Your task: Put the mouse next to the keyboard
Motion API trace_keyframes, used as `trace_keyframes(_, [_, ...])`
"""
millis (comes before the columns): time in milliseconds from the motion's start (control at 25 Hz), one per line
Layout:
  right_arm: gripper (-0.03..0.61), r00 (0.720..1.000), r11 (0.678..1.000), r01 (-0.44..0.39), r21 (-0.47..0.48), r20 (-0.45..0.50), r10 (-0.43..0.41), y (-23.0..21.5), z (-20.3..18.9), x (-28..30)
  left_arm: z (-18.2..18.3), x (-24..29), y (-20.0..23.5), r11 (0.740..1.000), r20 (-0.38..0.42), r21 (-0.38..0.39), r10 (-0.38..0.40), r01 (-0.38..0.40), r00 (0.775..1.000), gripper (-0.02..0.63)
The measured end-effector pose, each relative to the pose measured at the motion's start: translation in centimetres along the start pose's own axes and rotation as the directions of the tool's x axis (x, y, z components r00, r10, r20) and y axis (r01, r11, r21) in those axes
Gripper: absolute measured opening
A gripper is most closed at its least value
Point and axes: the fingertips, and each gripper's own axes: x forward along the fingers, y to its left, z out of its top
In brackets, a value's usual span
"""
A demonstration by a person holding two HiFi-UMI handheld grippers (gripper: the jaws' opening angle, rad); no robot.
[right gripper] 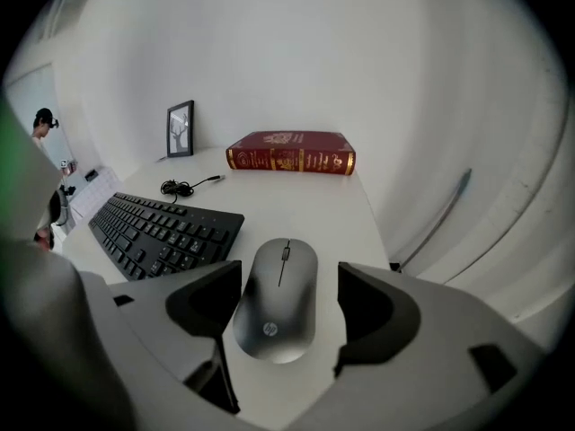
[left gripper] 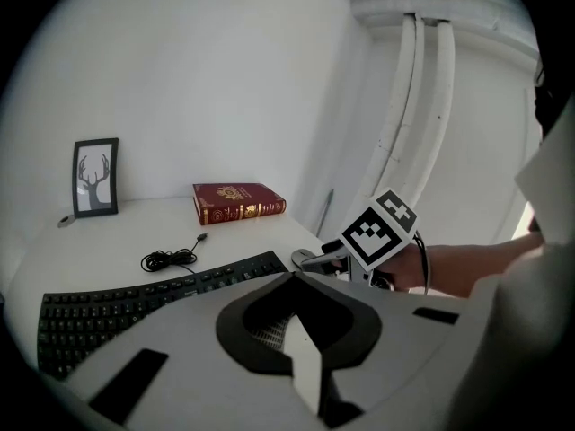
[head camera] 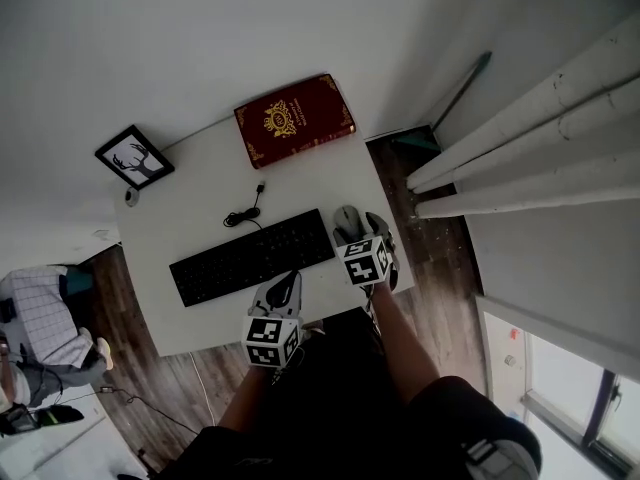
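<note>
Right tool released, mouse down by keyboard – snag risk on pull-out

Right tool (right gripper: 287,317) is let go: jaws spread wide on either side of the mouse (right gripper: 278,277), with no squeeze on it. The left-side jaw sits very close to the mouse's flank and the right-side one shows a clear gap. Mouse lies flat on the white table (head camera: 200,208), just right of the keyboard (right gripper: 162,232) at its right end, long axis pointing to the far side. It is also close to the table's right edge. Placement looks done, so backing out is likely all that remains.

Left tool (left gripper: 296,348) is clenched on nothing and hovers at the near edge of the table in front of the keyboard.

Risks:
- Pulling the right tool back at an angle could let the close left-side jaw catch the mouse and drag or spin it away from the keyboard.
- A sideways shove to the right could send it off the table, since there is little margin there.
- Lifting with the jaws low could clip the mouse's near end.
- If the left tool dips, it could knock the keyboard's near edge and shift it against the mouse.

The book (head camera: 294,120) and the cable (head camera: 244,211) sit on the far side, well clear.
</note>
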Motion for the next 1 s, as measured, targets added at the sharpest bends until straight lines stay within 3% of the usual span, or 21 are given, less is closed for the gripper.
trace_keyframes(120, [0.327,0.991,0.994,0.108,-0.027,0.089,-0.105,-0.3,1.8,-2.5,-0.1,-1.3,0.1,1.0,0.024,-0.007,0.004,-0.004,1.0,0.002])
trace_keyframes(240, [0.316,0.959,0.977,0.204,-0.055,0.213,-0.188,0.0,3.6,-5.7,-0.3,-2.6,-0.2,1.0,0.054,-0.018,-0.003,0.004,0.999,0.002])
trace_keyframes(440, [0.043,0.918,0.975,0.21,-0.069,0.357,-0.173,3.3,4.7,-11.0,-0.9,-5.9,-1.4,1.0,0.108,-0.01,-0.01,0.011,0.994,0.002])
trace_keyframes(680, [0.021,0.899,0.976,0.188,-0.112,0.419,-0.125,8.0,2.8,-16.2,-2.3,-10.5,-3.1,1.0,0.193,-0.027,-0.01,0.016,0.981,0.002])
trace_keyframes(1000, [0.02,0.892,0.969,0.163,-0.187,0.448,-0.064,12.9,-2.7,-20.9,-7.5,-14.2,-5.8,0.996,0.238,-0.093,0.017,0.005,0.971,0.002])
